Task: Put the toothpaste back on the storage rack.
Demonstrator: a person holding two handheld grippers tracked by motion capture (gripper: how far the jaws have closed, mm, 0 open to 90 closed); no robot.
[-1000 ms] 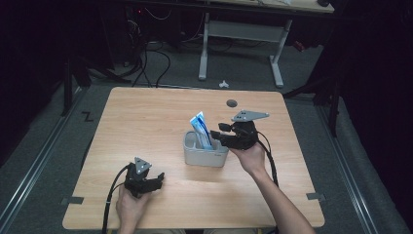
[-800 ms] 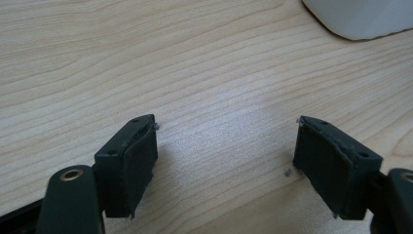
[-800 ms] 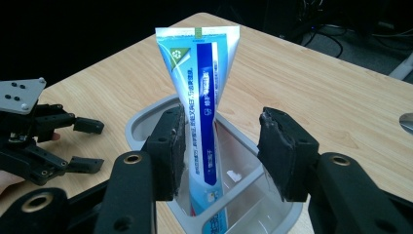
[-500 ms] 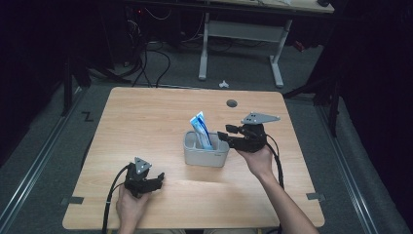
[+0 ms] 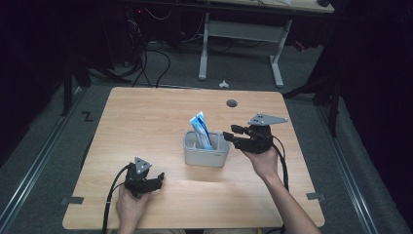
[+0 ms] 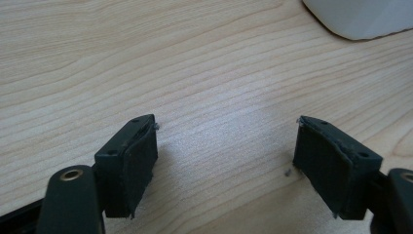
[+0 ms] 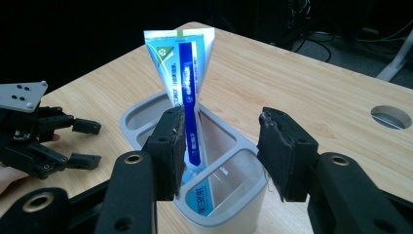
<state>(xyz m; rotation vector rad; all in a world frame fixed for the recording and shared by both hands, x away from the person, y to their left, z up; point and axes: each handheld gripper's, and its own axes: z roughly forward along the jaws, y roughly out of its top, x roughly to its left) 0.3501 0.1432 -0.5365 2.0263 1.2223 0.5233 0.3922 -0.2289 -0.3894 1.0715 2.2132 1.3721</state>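
Note:
A grey holder (image 5: 204, 160) with compartments stands near the middle of the wooden table (image 5: 146, 117). A blue and white toothpaste tube (image 5: 200, 127) leans upright inside it. My right gripper (image 5: 233, 131) hovers just right of the holder, pointing at it, open and holding nothing. In the right gripper view the jaws (image 7: 221, 146) frame the holder's rim (image 7: 146, 114) and the tube (image 7: 182, 73) without touching them. My left gripper (image 5: 158, 178) rests low at the table's front left, open; the left gripper view has bare wood between its jaws (image 6: 226, 156). It also appears far off in the right gripper view (image 7: 92, 143).
A round cable hole (image 5: 232, 103) sits in the table behind the holder. Beyond the far edge stand a white desk frame (image 5: 243, 34) and cables on the dark floor. The holder's corner (image 6: 355, 19) shows at the top right of the left gripper view.
My right gripper has drawn back to the right, away from the holder, with its jaws still apart. The left gripper and the tube have not moved.

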